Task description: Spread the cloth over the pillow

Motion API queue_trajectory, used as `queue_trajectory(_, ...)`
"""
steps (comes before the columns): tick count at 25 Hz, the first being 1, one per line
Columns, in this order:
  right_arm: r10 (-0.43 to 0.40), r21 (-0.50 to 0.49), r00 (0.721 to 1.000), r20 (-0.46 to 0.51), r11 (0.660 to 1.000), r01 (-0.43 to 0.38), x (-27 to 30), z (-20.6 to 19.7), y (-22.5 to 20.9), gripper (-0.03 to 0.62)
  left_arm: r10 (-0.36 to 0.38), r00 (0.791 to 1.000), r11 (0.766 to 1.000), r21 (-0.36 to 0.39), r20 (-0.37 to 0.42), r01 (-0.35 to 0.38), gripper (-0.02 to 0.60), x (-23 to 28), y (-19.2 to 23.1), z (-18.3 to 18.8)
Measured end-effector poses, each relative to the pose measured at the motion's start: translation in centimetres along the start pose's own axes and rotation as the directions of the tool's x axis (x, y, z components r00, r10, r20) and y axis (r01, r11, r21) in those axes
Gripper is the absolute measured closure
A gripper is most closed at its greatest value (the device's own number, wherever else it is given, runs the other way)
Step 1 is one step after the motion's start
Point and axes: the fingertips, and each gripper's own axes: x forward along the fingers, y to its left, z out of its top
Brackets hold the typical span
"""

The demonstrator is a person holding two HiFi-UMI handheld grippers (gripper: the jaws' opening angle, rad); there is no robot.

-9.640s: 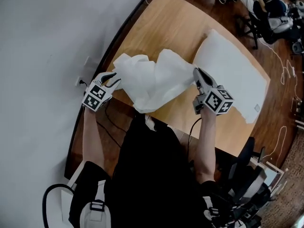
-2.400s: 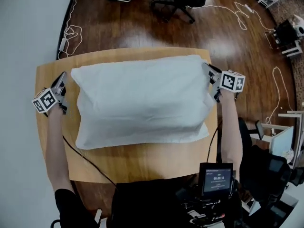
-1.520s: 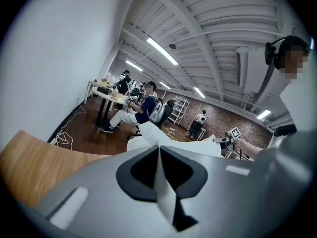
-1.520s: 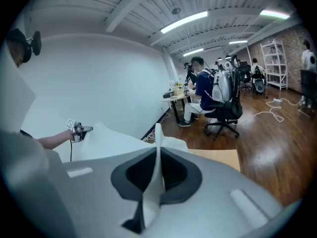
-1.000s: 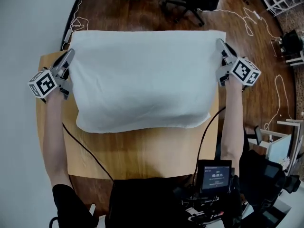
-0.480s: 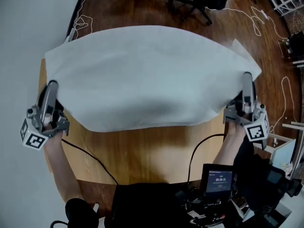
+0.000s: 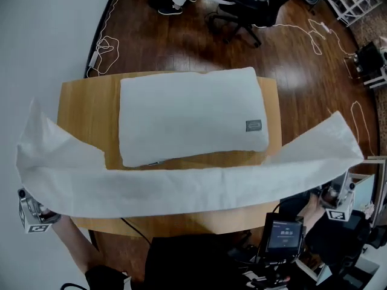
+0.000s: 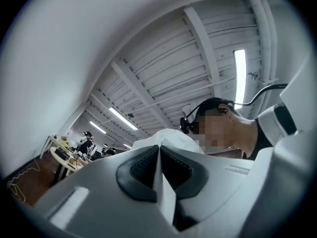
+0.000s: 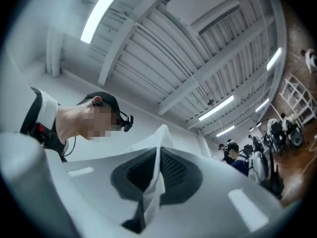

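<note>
The white pillow lies bare across the wooden table, with a small grey tag near its right end. The white cloth hangs in the air as a long band stretched between my two hands, nearer to me than the pillow and above the table's front edge. My left gripper is shut on the cloth's left corner, and a thin fold shows between its dark pads. My right gripper is shut on the right corner. In the head view only the marker cubes show below the cloth.
A white wall runs along the left. Behind the table are dark wood floor, loose cables and an office chair. A small screen sits at my chest. Both gripper views tilt up at the ceiling lights and my head.
The cloth, billowed over the pillow half a second ago, is now lifted and drawn back toward me, leaving the pillow uncovered. Both grippers rose and came nearer to me, tilting upward.
</note>
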Motion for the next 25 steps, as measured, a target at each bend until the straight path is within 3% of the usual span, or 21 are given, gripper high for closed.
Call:
queue_trajectory(3, -0.018, -0.088, 0.999, -0.042, 0.996, 0.014, 6.3, 0.4, -2.8, 0.589, 0.075, 0.995, 0.997, 0.021, -0.066, -0.074, 0.575, 2.2, 5.8, -0.3)
queue_trajectory(5, -0.042, -0.112, 0.993, -0.112, 0.993, 0.030, 9.8, -2.1, -6.8, 0.589, 0.190, 0.969, 0.982, 0.051, -0.156, -0.185, 0.575, 3.5, 11.7, -3.0)
queue_trajectory(8, -0.080, -0.083, 0.970, -0.231, 0.995, 0.063, 12.9, -8.1, -13.7, 0.589, 0.345, 0.884, 0.938, 0.084, -0.315, -0.337, 0.575, 4.5, 18.5, -9.5)
queue_trajectory(10, -0.112, -0.065, 0.943, -0.313, 0.993, 0.096, 14.1, -13.3, -18.5, 0.589, 0.400, 0.822, 0.912, 0.085, -0.405, -0.402, 0.575, 4.9, 22.6, -14.3)
queue_trajectory(12, -0.166, -0.049, 0.899, -0.406, 0.986, 0.161, 15.1, -20.2, -24.2, 0.589, 0.436, 0.761, 0.887, 0.084, -0.480, -0.454, 0.575, 5.1, 28.0, -19.4)
queue_trajectory(13, -0.207, -0.056, 0.860, -0.466, 0.977, 0.205, 15.2, -24.4, -27.2, 0.589, 0.457, 0.719, 0.870, 0.096, -0.524, -0.483, 0.575, 4.9, 30.7, -22.3)
queue_trajectory(14, -0.250, -0.085, 0.804, -0.540, 0.966, 0.243, 14.8, -28.9, -29.8, 0.588, 0.479, 0.665, 0.850, 0.112, -0.573, -0.515, 0.575, 4.5, 33.0, -25.6)
queue_trajectory(15, -0.288, -0.125, 0.728, -0.622, 0.955, 0.270, 14.0, -33.6, -31.7, 0.589, 0.494, 0.605, 0.827, 0.121, -0.625, -0.549, 0.575, 3.8, 34.6, -29.2)
queue_trajectory(17, -0.319, -0.159, 0.547, -0.774, 0.934, 0.320, 10.8, -42.7, -33.3, 0.588, 0.504, 0.475, 0.774, 0.132, -0.722, -0.620, 0.573, 1.0, 36.4, -36.1)
queue_trajectory(18, -0.306, -0.141, 0.467, -0.830, 0.924, 0.355, 8.8, -46.1, -33.4, 0.559, 0.502, 0.414, 0.751, 0.146, -0.760, -0.643, 0.545, -0.8, 36.8, -38.8)
queue_trajectory(19, -0.277, -0.102, 0.416, -0.866, 0.913, 0.396, 6.8, -48.2, -33.4, 0.400, 0.492, 0.370, 0.738, 0.151, -0.788, -0.658, 0.445, -2.5, 37.0, -40.7)
queue_trajectory(20, -0.249, -0.047, 0.407, -0.879, 0.895, 0.445, 5.0, -48.9, -33.7, 0.256, 0.479, 0.356, 0.730, 0.139, -0.802, -0.669, 0.341, -3.9, 37.0, -41.6)
queue_trajectory(21, -0.232, 0.018, 0.439, -0.868, 0.869, 0.495, 3.6, -48.2, -34.3, 0.187, 0.471, 0.368, 0.722, 0.110, -0.802, -0.684, 0.307, -5.0, 37.0, -41.6)
queue_trajectory(22, -0.227, 0.092, 0.499, -0.836, 0.839, 0.536, 2.5, -46.5, -34.9, 0.164, 0.462, 0.399, 0.713, 0.064, -0.792, -0.698, 0.276, -5.8, 36.8, -40.9)
queue_trajectory(23, -0.218, 0.178, 0.571, -0.792, 0.811, 0.557, 1.4, -44.2, -35.1, 0.164, 0.439, 0.447, 0.712, -0.002, -0.779, -0.702, 0.265, -6.4, 36.0, -39.9)
queue_trajectory(25, -0.115, 0.398, 0.716, -0.689, 0.766, 0.506, -0.4, -39.8, -32.0, 0.164, 0.314, 0.561, 0.754, -0.157, -0.766, -0.637, 0.265, -6.7, 31.8, -38.3)
